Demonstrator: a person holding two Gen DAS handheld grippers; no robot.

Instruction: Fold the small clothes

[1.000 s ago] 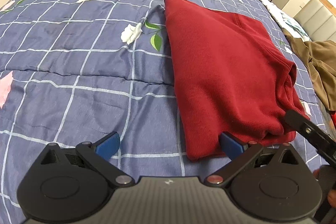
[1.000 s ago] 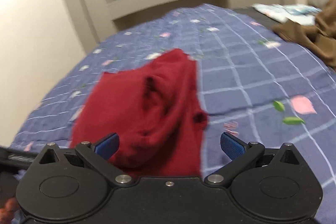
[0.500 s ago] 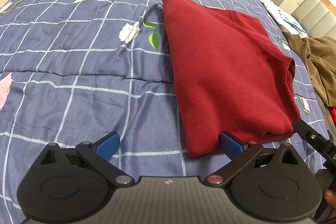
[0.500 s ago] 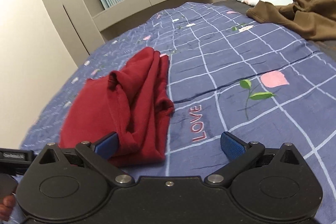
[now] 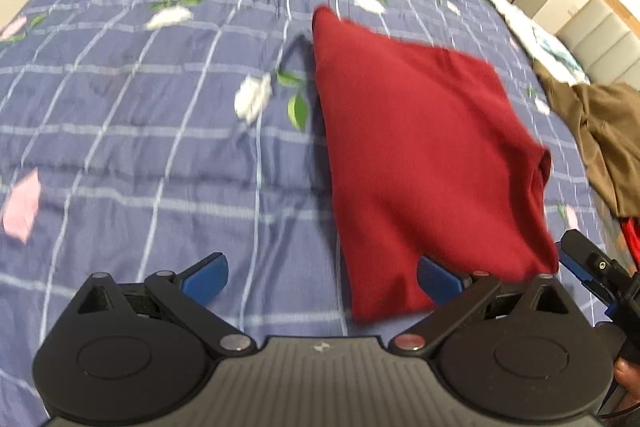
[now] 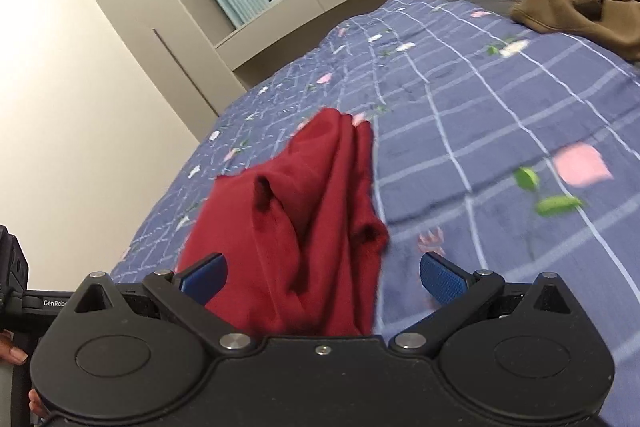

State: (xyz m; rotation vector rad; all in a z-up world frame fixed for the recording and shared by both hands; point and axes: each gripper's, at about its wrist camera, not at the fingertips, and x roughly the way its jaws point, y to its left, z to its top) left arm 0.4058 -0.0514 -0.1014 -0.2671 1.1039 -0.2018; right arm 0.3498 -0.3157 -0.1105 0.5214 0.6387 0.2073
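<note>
Both grippers poised low over the bed, jaws spread wide, empty
Folded red garment [image 5: 424,155] lies on the blue quilt [image 5: 140,131]; left gripper [image 5: 324,277] at its near edge, right gripper [image 6: 322,273] over its bunched side

**What the two views leave unseen**

The near edge of the red garment [image 6: 304,227] drops behind the right claw [image 6: 322,277] body in the right wrist view, so its lower hem cannot be seen. In the left wrist view the garment's near right corner sits behind one blue pad of the left claw [image 5: 322,277]. Right of the garment, the brown clothing [image 5: 608,143] is cut off by the picture's edge, and a red item [image 5: 630,239] beside it shows only as a sliver (too little to identify). The quilt [image 5: 160,155] left of the garment is motion-blurred, its flower prints smeared. A hand [image 5: 628,379] appears only as fingertips at the frame's rim.
</note>
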